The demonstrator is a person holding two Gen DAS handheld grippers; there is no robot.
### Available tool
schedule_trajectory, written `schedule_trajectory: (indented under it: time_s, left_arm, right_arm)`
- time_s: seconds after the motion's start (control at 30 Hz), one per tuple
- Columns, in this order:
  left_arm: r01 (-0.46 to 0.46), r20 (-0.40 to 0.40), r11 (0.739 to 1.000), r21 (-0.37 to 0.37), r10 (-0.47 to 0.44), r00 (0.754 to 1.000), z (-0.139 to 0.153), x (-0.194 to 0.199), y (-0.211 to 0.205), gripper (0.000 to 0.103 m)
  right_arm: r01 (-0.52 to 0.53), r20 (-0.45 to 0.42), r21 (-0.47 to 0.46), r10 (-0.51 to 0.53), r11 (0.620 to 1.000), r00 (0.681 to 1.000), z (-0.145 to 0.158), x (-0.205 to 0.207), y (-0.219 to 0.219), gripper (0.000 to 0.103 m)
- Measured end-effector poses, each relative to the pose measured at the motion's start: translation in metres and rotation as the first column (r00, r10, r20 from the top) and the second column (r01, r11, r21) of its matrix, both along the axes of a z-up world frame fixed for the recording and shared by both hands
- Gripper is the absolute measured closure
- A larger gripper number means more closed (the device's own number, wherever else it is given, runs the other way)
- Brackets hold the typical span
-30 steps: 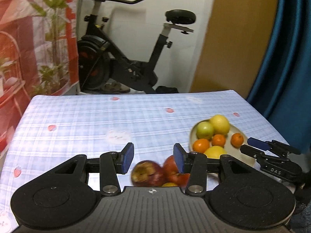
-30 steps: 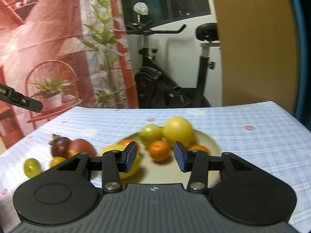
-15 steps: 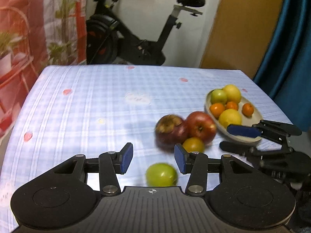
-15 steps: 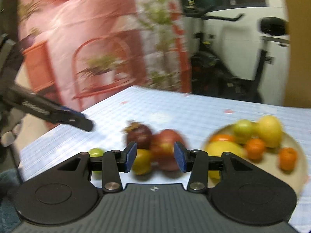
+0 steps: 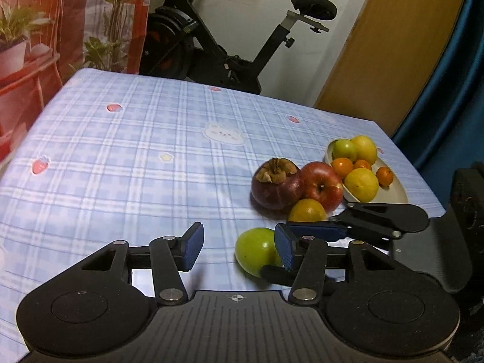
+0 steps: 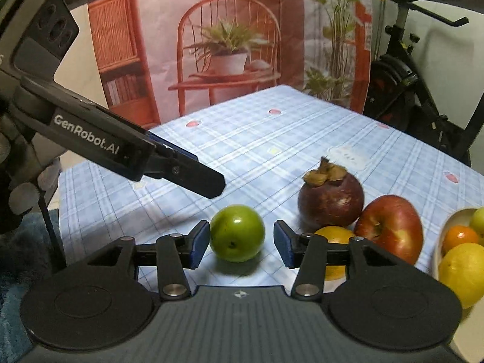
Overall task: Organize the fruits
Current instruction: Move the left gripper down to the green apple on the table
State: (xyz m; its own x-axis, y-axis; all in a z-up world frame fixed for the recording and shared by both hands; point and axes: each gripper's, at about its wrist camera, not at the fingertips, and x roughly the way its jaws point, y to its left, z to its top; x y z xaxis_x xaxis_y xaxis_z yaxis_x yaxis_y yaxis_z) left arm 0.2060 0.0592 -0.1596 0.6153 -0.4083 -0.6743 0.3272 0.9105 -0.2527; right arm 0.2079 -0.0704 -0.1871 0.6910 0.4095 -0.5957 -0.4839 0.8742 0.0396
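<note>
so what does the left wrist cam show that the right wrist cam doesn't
Only the left wrist view shows the whole plate with its small oranges and the bike seat. Only the right wrist view shows the green fruit squarely between the open right gripper, untouched, and the chair backdrop. Both show the green fruit, mangosteen, apple, orange and the open left gripper.

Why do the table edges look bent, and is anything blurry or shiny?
Left wrist view: the fisheye lens bows the table edges; its left rim smears slightly. Right wrist view: sharp, with glare spots on the green fruit and red apple, soft shadows beneath.
</note>
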Motion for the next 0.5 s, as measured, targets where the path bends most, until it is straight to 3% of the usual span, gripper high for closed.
schedule_trajectory:
  time_s: [0.5]
  left_arm:
    - [0.04, -0.054, 0.999, -0.026, -0.041, 0.998, -0.026, 0.005, -0.015, 0.044]
  right_arm:
    - [0.022, -0.049, -0.01, -0.022, 1.0, 0.999, -0.012, 0.01, 0.009, 0.054]
